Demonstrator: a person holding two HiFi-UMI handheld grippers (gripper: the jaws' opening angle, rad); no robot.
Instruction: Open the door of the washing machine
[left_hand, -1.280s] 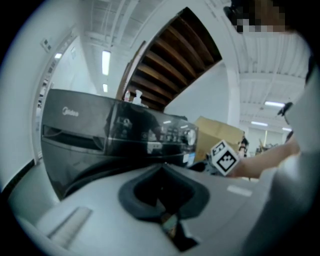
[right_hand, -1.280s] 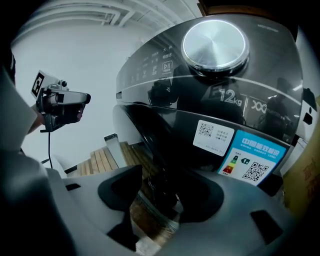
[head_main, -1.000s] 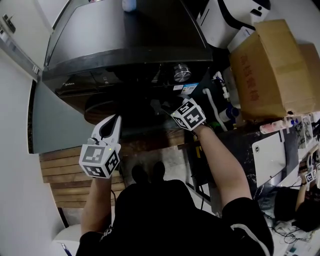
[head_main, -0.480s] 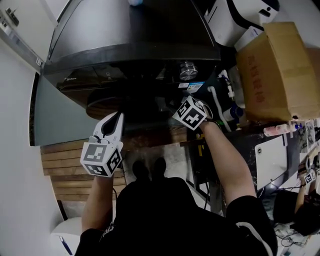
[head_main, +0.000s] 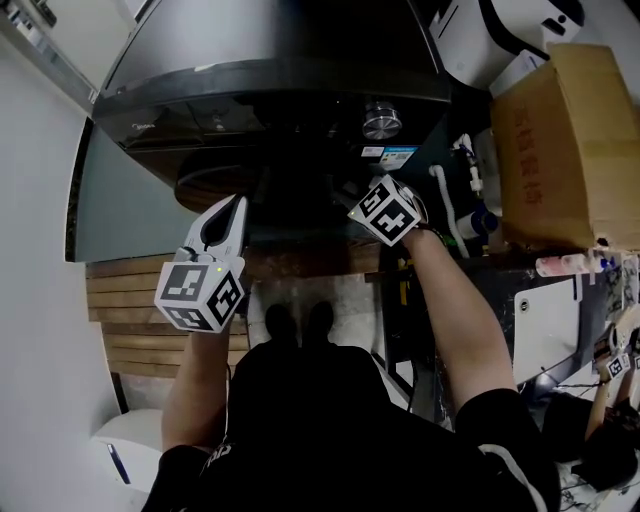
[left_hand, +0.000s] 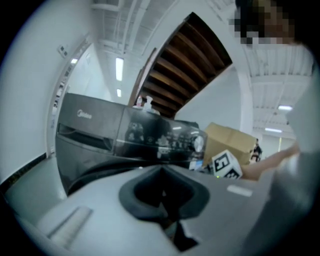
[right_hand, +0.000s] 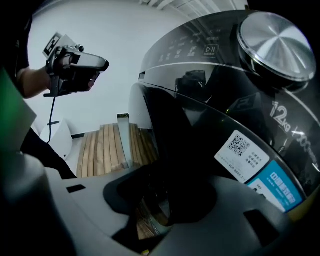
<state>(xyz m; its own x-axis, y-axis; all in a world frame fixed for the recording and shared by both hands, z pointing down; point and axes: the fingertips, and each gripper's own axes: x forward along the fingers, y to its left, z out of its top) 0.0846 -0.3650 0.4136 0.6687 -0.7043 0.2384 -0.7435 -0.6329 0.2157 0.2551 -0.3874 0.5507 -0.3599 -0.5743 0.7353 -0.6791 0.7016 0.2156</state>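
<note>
My right claw (right_hand: 165, 205) is the one at work, and the door (right_hand: 210, 125) of the washing machine (head_main: 270, 60) lies straight ahead of it and a little up to its right: a dark curved pane that fills everything beyond the jaw tips. Its jaws have just been closing and now stand roughly half apart. The dark rim of the door comes down into the gap between them, though I see floor through that gap on the left jaw's side, so I judge the pads are not pressing yet. From the claw the rim runs as a long arc, up and away to the left, with the control dial (right_hand: 277, 45) above the right jaw and the white sticker (right_hand: 242, 152) just off it. My left claw (head_main: 234, 212) is closed with nothing in it, well apart to the left and held short of the machine's front, over the wooden slats (right_hand: 107, 145). The right claw is plainly the nearer, so the pull is its job. I reckon it must clamp across the rim and draw back towards me.
</note>
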